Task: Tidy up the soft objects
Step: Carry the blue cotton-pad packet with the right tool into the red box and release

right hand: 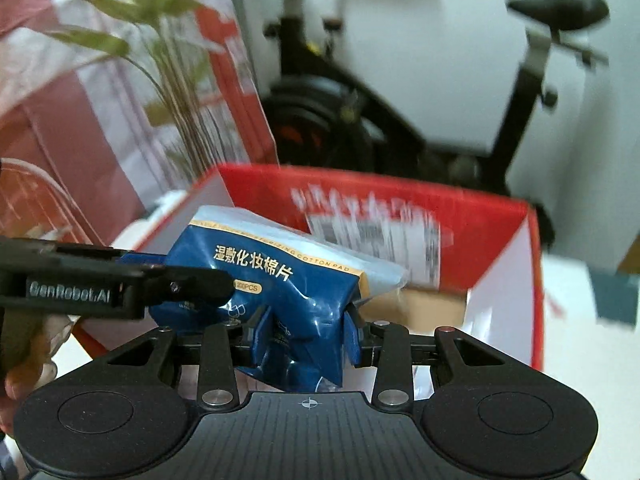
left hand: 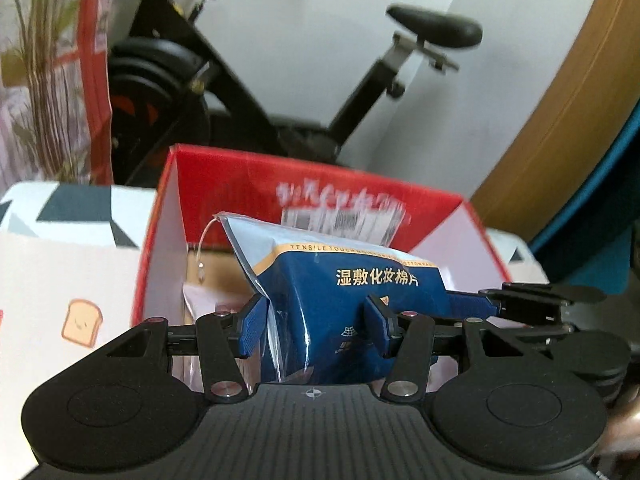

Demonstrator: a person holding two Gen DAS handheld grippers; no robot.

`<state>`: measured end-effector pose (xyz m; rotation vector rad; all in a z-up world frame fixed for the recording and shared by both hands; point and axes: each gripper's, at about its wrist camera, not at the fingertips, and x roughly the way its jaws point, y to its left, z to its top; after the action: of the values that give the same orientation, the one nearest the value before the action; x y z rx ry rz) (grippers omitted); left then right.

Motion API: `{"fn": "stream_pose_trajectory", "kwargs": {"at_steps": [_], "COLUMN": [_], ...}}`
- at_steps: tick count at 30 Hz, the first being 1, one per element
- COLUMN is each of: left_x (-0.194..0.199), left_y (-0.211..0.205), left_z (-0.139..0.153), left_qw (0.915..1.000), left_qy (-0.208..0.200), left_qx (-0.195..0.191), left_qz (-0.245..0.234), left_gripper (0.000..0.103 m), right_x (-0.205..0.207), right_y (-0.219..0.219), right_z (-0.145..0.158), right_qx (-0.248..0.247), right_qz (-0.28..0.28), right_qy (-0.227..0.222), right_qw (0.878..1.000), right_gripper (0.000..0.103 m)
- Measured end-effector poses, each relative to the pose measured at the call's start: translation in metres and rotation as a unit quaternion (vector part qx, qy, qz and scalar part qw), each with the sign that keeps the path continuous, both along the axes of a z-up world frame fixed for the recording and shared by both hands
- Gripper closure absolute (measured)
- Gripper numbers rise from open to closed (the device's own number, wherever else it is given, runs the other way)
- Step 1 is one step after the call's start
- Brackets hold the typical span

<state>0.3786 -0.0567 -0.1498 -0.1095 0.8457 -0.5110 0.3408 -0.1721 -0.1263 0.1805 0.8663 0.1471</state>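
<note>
Both the left gripper (left hand: pixel 316 326) and right gripper (right hand: pixel 306 336) clamp one blue cotton-pad pack (left hand: pixel 352 292) above the open red cardboard box (left hand: pixel 320 184).

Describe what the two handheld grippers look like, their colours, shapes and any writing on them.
Both are matte black plastic. The left gripper and the right gripper each have blue textured finger pads, angled black linkage bars with silver rivets, a ribbed base plate bearing a small white crosshair mark, and two round black discs at the sides. Seen side-on, the left one carries white GenRobot.AI lettering. No cables or sleeves show.
</note>
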Motion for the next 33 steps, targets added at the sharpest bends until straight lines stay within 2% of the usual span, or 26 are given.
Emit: {"fn": "stream_pose_trajectory", "kwargs": {"at_steps": [6, 13, 20, 25, 31, 33], "left_x": [0.002, -0.002, -0.005, -0.002, -0.007, -0.011], "left_y": [0.003, 0.005, 0.007, 0.005, 0.009, 0.009], "left_z": [-0.012, -0.013, 0.006, 0.002, 0.006, 0.01], "left_qw": [0.9994, 0.9987, 0.9991, 0.9985, 0.998, 0.9978], "left_qy": [0.03, 0.026, -0.011, -0.009, -0.018, -0.025], "left_qx": [0.016, 0.04, 0.04, 0.052, 0.058, 0.06], "left_qz": [-0.01, -0.016, 0.002, 0.01, 0.015, 0.015], "left_gripper": [0.048, 0.047, 0.047, 0.048, 0.048, 0.048], "right_x": [0.003, 0.005, 0.011, 0.014, 0.01, 0.007], "right_y": [-0.005, -0.013, 0.001, 0.007, 0.004, 0.005], "right_z": [-0.025, -0.04, -0.042, -0.048, -0.046, -0.042], "right_qx": [0.036, 0.053, 0.042, 0.053, 0.061, 0.047], "right_qz": [-0.014, -0.015, 0.015, 0.018, 0.006, 0.004], "right_qy": [0.067, 0.115, 0.135, 0.156, 0.15, 0.139], "right_qw": [0.997, 0.992, 0.99, 0.986, 0.987, 0.989], "right_gripper": [0.07, 0.075, 0.076, 0.076, 0.075, 0.074]}}
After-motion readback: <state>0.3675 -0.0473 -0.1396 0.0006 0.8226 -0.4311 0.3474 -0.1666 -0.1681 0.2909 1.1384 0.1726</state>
